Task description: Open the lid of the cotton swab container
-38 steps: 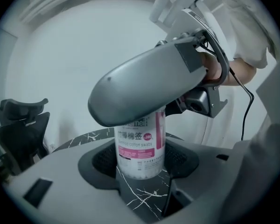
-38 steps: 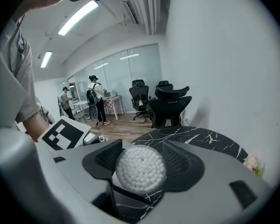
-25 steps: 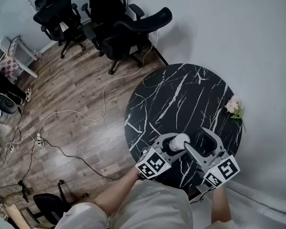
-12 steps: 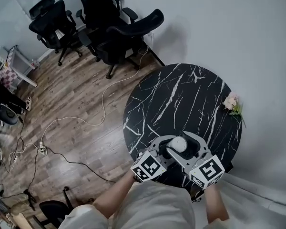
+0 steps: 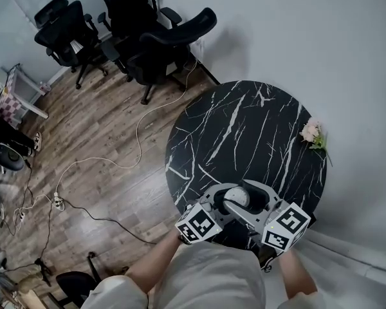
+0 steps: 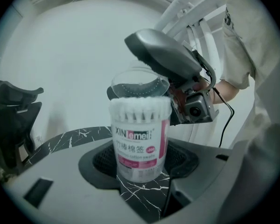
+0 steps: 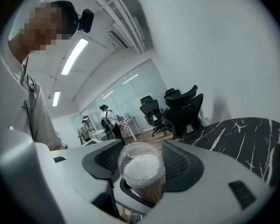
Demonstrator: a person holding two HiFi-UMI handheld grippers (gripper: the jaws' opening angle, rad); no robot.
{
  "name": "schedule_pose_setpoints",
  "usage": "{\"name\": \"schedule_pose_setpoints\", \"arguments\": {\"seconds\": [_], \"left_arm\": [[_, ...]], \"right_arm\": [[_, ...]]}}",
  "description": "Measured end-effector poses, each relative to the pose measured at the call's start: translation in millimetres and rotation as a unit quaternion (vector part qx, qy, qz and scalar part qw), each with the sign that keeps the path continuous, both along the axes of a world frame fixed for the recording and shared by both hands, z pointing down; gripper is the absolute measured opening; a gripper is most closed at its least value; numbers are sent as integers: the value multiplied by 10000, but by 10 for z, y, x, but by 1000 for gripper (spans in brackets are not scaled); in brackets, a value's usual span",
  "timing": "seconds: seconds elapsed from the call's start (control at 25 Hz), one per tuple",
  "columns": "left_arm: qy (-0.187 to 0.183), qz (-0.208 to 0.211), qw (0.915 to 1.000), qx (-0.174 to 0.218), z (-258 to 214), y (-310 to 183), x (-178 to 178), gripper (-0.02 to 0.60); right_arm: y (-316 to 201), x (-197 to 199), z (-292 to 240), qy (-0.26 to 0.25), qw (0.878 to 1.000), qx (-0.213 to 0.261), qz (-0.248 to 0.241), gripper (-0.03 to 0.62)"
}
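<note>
A clear cotton swab container [image 6: 139,143] with a pink and white label stands on the black marble table [image 5: 244,127] near its front edge. My left gripper [image 6: 141,172] is shut on its lower body, one pad on each side. From above, my right gripper [image 7: 139,171] is shut on the clear round lid [image 7: 141,166]; white swab tips show through it. In the left gripper view the lid [image 6: 140,84] sits just above the swab tips; whether it has come free of the rim I cannot tell. In the head view the container [image 5: 241,197] shows between both grippers.
A pink flower [image 5: 312,132] lies at the table's right edge by the white wall. Black office chairs [image 5: 148,31] stand beyond the table on the wooden floor, where cables [image 5: 96,166] trail. People stand far back in the right gripper view.
My right gripper has swung left from beside the container to over its top and shut on the lid. The left gripper has kept its hold on the container.
</note>
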State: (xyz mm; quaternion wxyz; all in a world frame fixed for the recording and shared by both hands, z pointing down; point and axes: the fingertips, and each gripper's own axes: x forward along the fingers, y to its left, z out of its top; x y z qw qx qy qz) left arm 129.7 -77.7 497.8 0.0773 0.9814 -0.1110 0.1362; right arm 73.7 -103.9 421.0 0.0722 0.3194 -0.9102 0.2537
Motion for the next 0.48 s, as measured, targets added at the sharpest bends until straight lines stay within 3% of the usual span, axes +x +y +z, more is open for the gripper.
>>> {"name": "schedule_pose_setpoints", "arguments": {"seconds": [0.16,0.48], "left_arm": [[-12,-4,9999,-162,21,25,-20,264],[-77,-65,9999,-46,4,-2,-71,264]], "right_arm": [[3,-36,-27,116,9998,88,-145,278],[3,-50,-48,253,9985,479,84,278]]}}
